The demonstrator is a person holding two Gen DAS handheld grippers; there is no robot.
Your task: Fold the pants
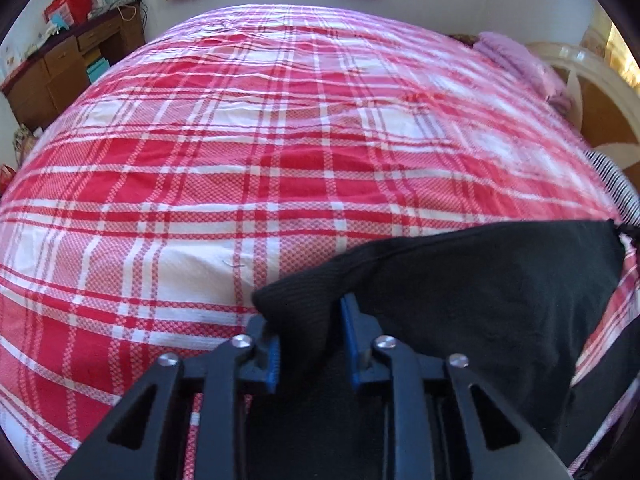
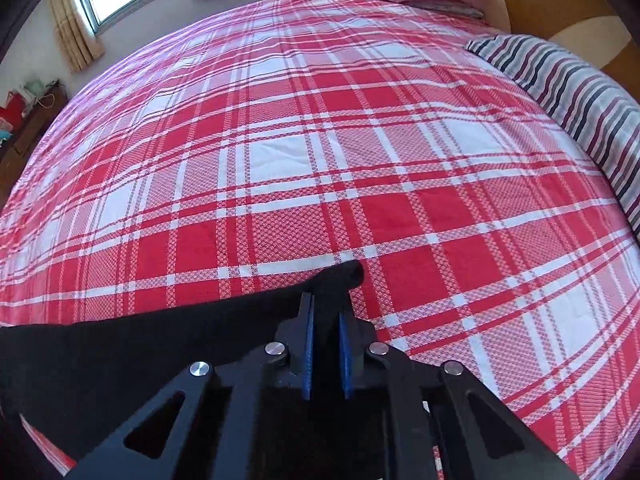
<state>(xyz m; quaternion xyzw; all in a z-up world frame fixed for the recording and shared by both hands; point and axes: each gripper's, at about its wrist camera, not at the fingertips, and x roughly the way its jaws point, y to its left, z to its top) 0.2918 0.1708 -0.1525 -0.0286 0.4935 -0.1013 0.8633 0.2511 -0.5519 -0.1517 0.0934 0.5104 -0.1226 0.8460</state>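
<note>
Black knit cloth is what you have in both grips: the pants (image 1: 480,280) hang as a band between your two tools, above the near part of the red-and-white plaid bed (image 1: 240,140).

Your left gripper (image 1: 310,336) is clamped on a ribbed end of the pants, a thick wad bunched between the blue pads (image 1: 349,332). From there the cloth runs off to the right across the bed. Your right gripper (image 2: 324,340) is pinched tight on the other corner, with a small nub of fabric poking out past the fingertips and the rest trailing away to the left.

So the long axis of the held edge runs left to right, parallel to the near edge of the bed and across your body. Whether this edge is waistband or hem I cannot tell, since the lower part of the pants is hidden below both cameras.

As I judge it, you are carrying the held edge over for a fold or a lay-down. Keep both grippers level and the edge taut without stretching the knit. Move them forward together over the bed, lower evenly so the edge lands straight, and release only once the cloth rests flat. The left bite looks bulky; watch for it dragging a wrinkle.
</note>
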